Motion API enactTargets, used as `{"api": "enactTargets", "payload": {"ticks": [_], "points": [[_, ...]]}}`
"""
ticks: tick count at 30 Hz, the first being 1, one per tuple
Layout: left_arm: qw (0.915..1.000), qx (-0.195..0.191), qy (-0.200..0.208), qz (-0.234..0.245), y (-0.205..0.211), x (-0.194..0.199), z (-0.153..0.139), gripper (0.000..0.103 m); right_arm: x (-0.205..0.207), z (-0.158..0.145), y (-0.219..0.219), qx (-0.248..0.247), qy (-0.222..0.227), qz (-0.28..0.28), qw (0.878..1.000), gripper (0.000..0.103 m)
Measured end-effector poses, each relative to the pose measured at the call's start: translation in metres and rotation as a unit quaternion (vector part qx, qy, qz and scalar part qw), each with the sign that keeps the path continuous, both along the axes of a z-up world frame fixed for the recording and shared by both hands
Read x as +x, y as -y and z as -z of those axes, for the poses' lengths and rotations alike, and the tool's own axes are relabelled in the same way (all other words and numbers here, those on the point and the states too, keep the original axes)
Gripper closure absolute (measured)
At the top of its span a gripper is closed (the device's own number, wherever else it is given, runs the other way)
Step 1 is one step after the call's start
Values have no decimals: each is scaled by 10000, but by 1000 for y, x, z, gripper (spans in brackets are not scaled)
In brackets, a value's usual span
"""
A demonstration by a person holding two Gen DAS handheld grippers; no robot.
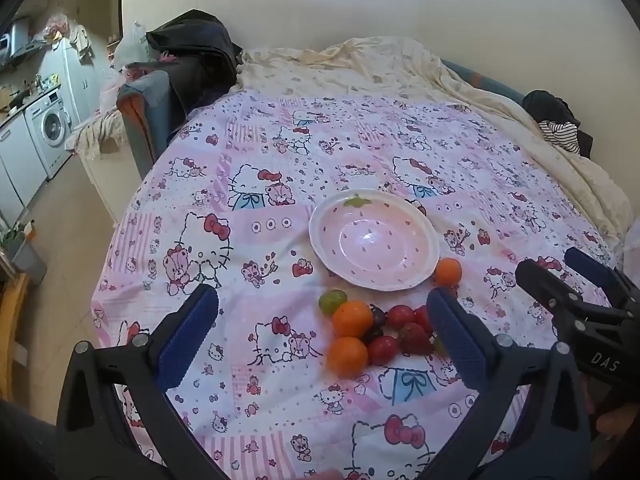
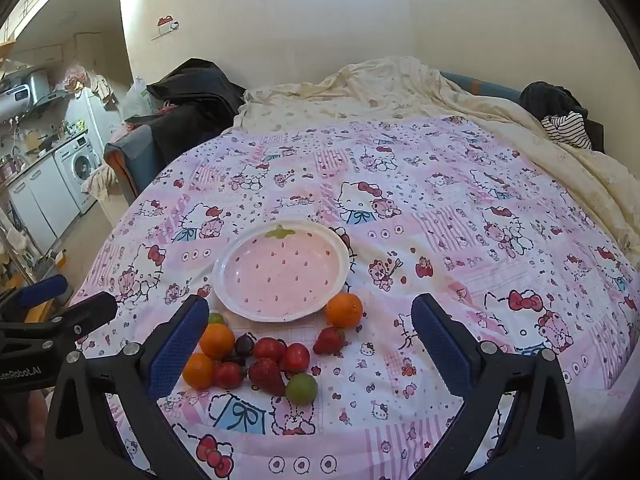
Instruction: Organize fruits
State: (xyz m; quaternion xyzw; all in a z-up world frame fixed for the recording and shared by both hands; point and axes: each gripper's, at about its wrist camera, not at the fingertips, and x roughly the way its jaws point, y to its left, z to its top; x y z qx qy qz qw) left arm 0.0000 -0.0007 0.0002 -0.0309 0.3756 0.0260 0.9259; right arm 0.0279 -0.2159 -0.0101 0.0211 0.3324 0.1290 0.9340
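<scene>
A pink strawberry-shaped plate (image 1: 374,240) (image 2: 280,270) lies empty on the Hello Kitty cloth. In front of it sits a pile of fruit: oranges (image 1: 352,319) (image 2: 217,341), cherry tomatoes (image 1: 400,316) (image 2: 295,357), strawberries (image 1: 416,338) (image 2: 267,374), dark grapes (image 2: 244,344) and green grapes (image 1: 332,301) (image 2: 301,388). One orange (image 1: 448,272) (image 2: 344,310) sits apart by the plate's rim. My left gripper (image 1: 324,328) is open and empty above the cloth, near the pile. My right gripper (image 2: 310,332) is open and empty over the pile; it also shows in the left wrist view (image 1: 560,272).
The cloth (image 1: 280,160) covers a round surface; a cream blanket (image 1: 400,64) lies behind it. Dark clothes (image 1: 192,52) are heaped at the back left, striped clothing (image 1: 560,136) at the right. A washing machine (image 1: 50,128) stands far left.
</scene>
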Motion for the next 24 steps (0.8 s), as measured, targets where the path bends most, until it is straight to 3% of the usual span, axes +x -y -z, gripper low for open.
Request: {"api": "enactTargets", "payload": {"ticks": [13, 24], "points": [[9999, -96, 22, -37, -2, 1, -9, 0, -1, 1, -1, -19, 22, 3, 10000, 0], [9999, -133, 7, -88, -3, 0, 0, 0, 3, -1, -1, -54, 1, 2, 10000, 0]]}}
